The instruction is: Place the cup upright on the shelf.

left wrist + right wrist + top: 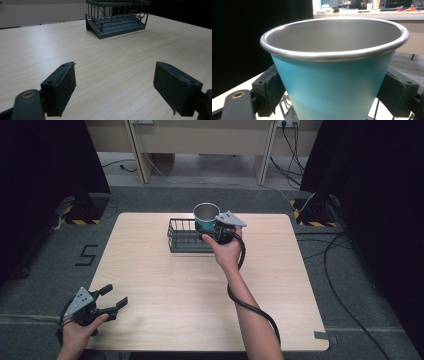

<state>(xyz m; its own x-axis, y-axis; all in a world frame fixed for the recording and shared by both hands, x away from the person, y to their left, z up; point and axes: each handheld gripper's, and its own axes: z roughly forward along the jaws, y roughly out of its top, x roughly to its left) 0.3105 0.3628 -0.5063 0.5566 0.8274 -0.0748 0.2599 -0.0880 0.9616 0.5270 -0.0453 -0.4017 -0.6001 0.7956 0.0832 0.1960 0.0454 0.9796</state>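
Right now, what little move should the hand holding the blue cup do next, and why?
Probably lower the cup gently into the wire basket. The right gripper has its jaws pressed against both sides of the cup, which is upright and held just above the basket's right end. The left gripper is open near the table's front corner, so it isn't helping.

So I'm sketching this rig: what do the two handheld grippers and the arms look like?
Both the left gripper and right gripper are black, each topped by a grey three-cornered plate, with blocky black pads. A thick black cable trails from the right. Forearms bare, no sleeves.
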